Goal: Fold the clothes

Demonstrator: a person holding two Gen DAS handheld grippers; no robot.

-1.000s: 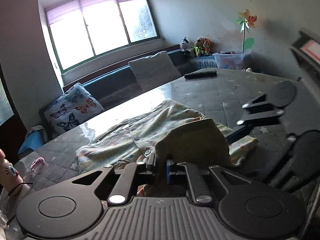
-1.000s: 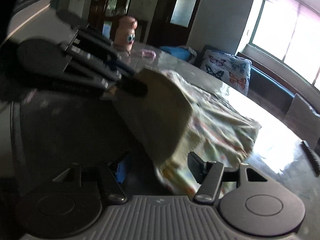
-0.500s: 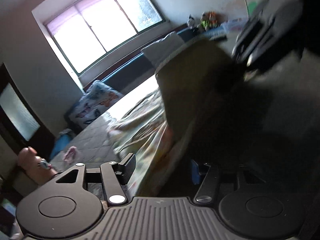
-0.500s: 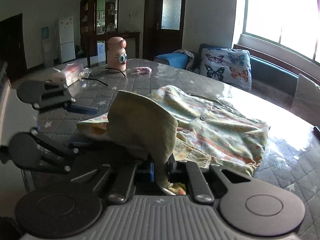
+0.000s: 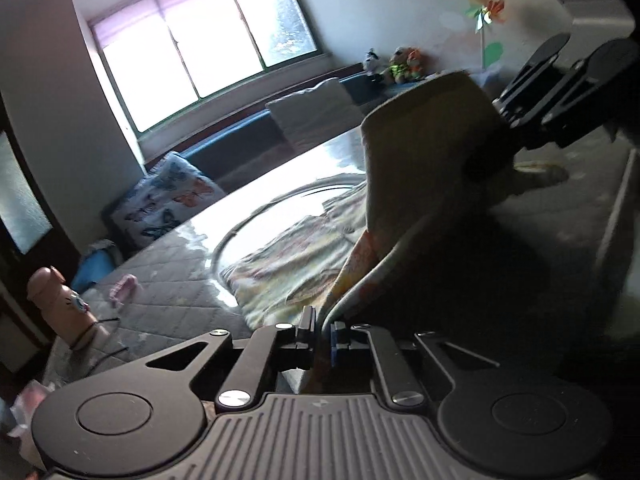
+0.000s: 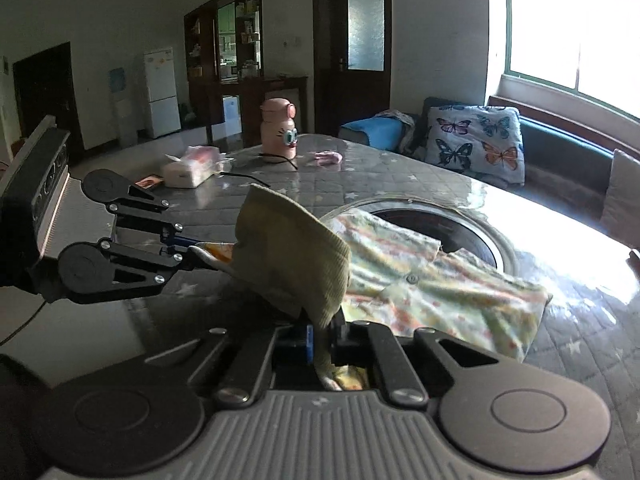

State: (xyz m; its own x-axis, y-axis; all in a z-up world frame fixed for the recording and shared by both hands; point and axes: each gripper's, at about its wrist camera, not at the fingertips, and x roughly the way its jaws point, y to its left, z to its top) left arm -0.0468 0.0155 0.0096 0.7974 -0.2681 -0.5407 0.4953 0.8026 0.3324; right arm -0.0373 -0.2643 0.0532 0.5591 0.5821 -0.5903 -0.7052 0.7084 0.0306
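A small floral shirt [image 6: 432, 280] with a green ribbed collar [image 6: 292, 256] lies partly on the quilted table [image 6: 360, 176]. My right gripper [image 6: 322, 336] is shut on the collar end of the shirt, held up off the table. My left gripper [image 5: 322, 326] is shut on another edge of the same shirt [image 5: 288, 264], also raised. In the right wrist view the left gripper [image 6: 192, 250] is at the left, pinching cloth. In the left wrist view the right gripper [image 5: 516, 128] is at the upper right, by the lifted collar [image 5: 432, 140].
A round glass turntable [image 6: 460, 224] lies under the shirt. A pink cartoon bottle [image 6: 278, 128], a tissue pack [image 6: 192, 166], a black cable and a small pink item [image 6: 328, 156] stand at the table's far side. A bench with a butterfly cushion [image 6: 476, 142] runs under the window.
One second ago the right gripper was open and the left shut; half a second ago the reverse. Now both are shut on the shirt, and it is lifted higher.
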